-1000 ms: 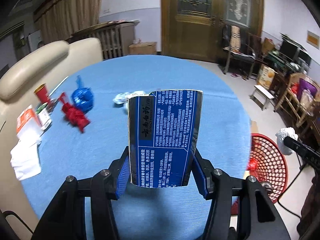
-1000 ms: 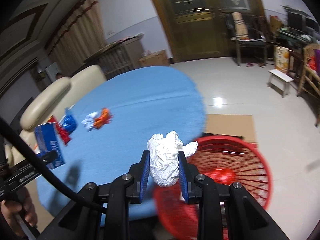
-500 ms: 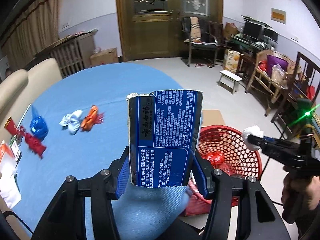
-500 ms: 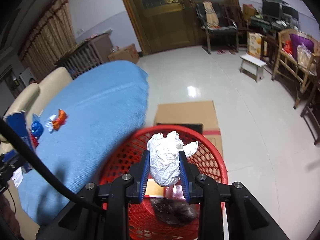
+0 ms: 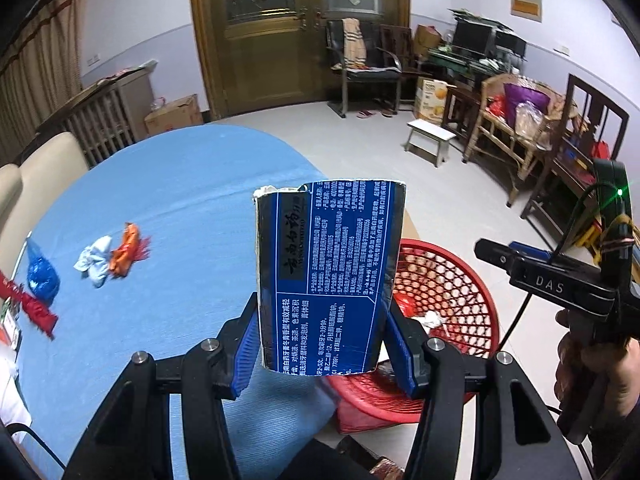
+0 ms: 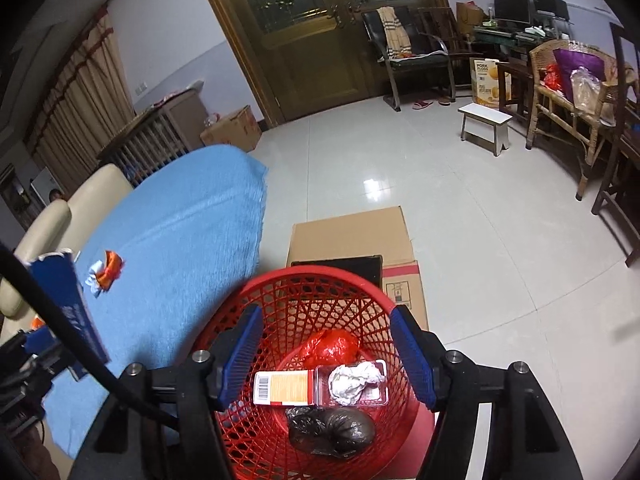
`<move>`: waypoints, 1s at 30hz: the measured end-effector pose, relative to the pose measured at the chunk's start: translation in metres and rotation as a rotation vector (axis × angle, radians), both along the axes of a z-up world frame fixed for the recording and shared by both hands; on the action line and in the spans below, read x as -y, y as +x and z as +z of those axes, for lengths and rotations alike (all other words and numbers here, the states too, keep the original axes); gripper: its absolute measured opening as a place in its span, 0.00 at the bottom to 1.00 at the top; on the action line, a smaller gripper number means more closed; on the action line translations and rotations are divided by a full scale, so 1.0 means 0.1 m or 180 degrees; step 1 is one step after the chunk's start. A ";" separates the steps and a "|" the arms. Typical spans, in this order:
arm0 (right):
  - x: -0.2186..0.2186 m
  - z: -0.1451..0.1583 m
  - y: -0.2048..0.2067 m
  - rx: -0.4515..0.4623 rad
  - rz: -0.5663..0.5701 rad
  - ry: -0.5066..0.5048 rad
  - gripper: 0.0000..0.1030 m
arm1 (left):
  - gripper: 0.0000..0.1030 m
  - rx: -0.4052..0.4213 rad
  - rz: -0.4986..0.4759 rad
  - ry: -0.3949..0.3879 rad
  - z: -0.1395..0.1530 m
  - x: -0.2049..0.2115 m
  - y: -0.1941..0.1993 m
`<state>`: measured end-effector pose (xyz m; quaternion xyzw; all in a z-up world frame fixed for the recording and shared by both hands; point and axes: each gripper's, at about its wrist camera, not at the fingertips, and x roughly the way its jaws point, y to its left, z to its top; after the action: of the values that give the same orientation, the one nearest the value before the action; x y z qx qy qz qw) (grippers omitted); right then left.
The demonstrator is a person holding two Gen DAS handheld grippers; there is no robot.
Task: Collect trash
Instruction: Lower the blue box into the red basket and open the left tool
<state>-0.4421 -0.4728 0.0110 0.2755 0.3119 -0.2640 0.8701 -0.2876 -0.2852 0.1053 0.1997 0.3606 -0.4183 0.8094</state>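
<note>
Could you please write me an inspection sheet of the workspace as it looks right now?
Surface: blue table, cloth-covered.
Job's things: blue box upright in left tool; red basket on the floor holds a white wad, red bag, label card and black bag.
Clutter: blue, white, orange and red wrappers on the table.
Grippers: left tool shut on the box; right tool open over the basket.
Cables: black cable crosses the right view.
Surroundings: flat cardboard under the basket, wooden door, chairs, stool.
</note>
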 end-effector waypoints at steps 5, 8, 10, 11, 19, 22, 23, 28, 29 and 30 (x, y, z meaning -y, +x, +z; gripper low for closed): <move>0.06 0.02 -0.07 0.0071 -0.0052 0.0019 0.68 | 0.56 -0.0095 -0.0171 0.0061 -0.07 0.20 -0.08; 0.11 0.03 -0.11 0.0093 -0.0088 0.0035 0.68 | 0.56 -0.0172 -0.0274 0.0115 -0.14 0.32 -0.13; 0.13 0.02 -0.14 0.0104 -0.0114 0.0051 0.68 | 0.56 -0.0229 -0.0341 0.0141 -0.18 0.40 -0.16; 0.14 0.02 -0.14 0.0111 -0.0123 0.0058 0.68 | 0.56 -0.0222 -0.0359 0.0160 -0.19 0.43 -0.18; 0.23 0.03 -0.25 0.0164 -0.0207 0.0081 0.68 | 0.64 -0.0408 -0.0426 0.0268 -0.35 0.67 -0.14; 0.26 0.06 -0.28 0.0172 -0.0242 0.0077 0.68 | 0.74 -0.0495 -0.0418 0.0384 -0.44 0.72 -0.09; 0.27 0.07 -0.28 0.0171 -0.0248 0.0068 0.68 | 0.74 -0.0508 -0.0424 0.0396 -0.46 0.72 -0.10; 0.24 0.14 -0.28 0.0165 -0.0243 0.0021 0.68 | 0.74 -0.0659 -0.0436 0.0354 -0.46 0.64 -0.05; 0.23 0.14 -0.27 0.0165 -0.0235 0.0018 0.68 | 0.74 -0.0655 -0.0429 0.0339 -0.44 0.61 -0.04; 0.23 0.15 -0.25 0.0162 -0.0225 0.0015 0.68 | 0.74 -0.0650 -0.0414 0.0316 -0.42 0.57 -0.03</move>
<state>-0.4673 -0.4956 0.0255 0.2950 0.2804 -0.2867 0.8673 -0.2908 -0.3420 0.0629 0.2189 0.4477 -0.4697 0.7288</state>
